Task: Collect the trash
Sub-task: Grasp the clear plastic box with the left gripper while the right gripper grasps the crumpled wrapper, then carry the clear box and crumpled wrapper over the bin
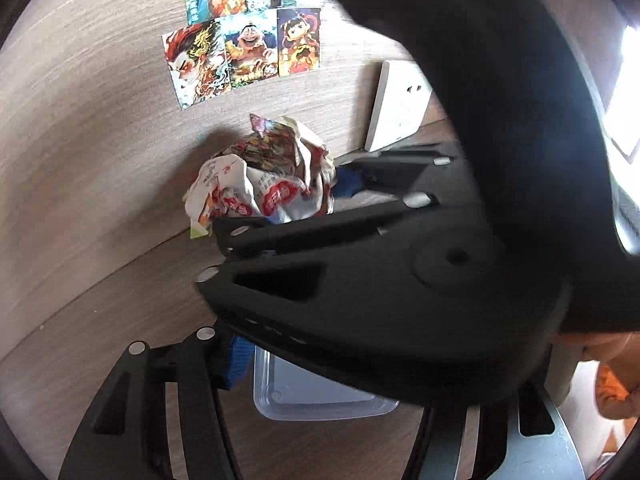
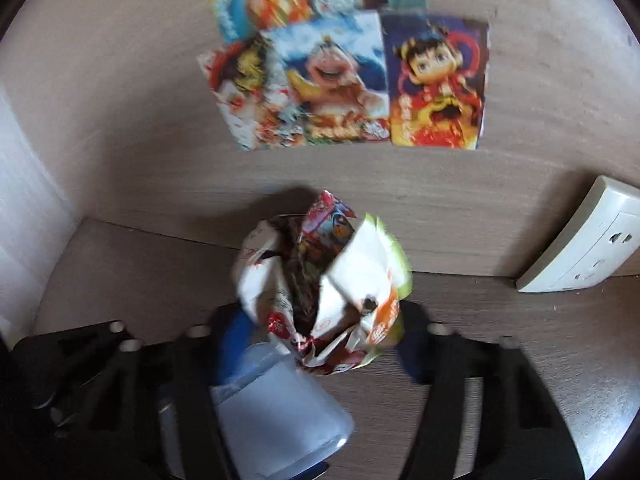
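A crumpled bundle of snack wrappers, white, red and green, sits on the wooden shelf against the back panel. My right gripper is shut on it, with a blue pad pressing each side of its base. The left wrist view shows the same bundle from the side, and the right gripper reaches in across it. Lower down, my left gripper straddles a clear plastic container. Its left blue pad lies against the container's side. The other pad is hidden behind the right gripper. The container shows blurred below the wrappers.
Several cartoon picture cards are stuck on the wooden back panel. A white wall socket stands at the right where the panel meets the shelf. A white side wall closes the left. A hand shows at the lower right.
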Tool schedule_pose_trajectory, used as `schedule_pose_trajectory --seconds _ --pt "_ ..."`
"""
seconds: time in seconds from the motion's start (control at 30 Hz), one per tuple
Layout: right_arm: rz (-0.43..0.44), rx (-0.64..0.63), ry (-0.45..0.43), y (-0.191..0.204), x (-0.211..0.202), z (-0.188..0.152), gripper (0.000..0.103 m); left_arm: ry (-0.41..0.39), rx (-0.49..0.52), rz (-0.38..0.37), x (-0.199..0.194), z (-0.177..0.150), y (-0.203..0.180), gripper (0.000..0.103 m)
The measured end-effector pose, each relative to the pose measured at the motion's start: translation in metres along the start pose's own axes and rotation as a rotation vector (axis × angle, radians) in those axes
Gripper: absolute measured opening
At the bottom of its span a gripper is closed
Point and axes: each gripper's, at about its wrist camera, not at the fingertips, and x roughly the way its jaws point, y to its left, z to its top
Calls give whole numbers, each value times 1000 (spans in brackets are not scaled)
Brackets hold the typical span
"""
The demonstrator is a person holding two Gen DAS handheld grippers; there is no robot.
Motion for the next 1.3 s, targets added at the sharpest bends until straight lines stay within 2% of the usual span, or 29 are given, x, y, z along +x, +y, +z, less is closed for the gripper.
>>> schedule_pose_trajectory --seconds 0.13,0.27,0.37,0.57,0.7,0.9,1.03,1.3 --pt "18 60 -44 -4 -21 -4 49 -21 31 18 -14 -1 -9 57" --pt "7 113 -109 -10 -59 -14 49 -65 63 40 -44 -4 -22 57" --pt "-28 153 -162 -14 -96 -29 49 -100 96 52 -67 -5 -35 57" --pt "-138 228 -253 -22 -178 -74 49 -154 168 9 -105 -15 -71 57" --pt "-253 272 -295 -26 -241 -120 49 -175 231 -39 -124 -27 -113 57" --pt "-387 381 -325 -52 -332 -202 50 -185 329 -146 -145 -40 -189 57" --pt "-460 467 -335 -56 -376 -253 50 -173 392 -222 -147 -46 -254 57" --pt "-591 623 -340 -53 -445 -352 50 -129 523 -367 -157 -90 -367 57"
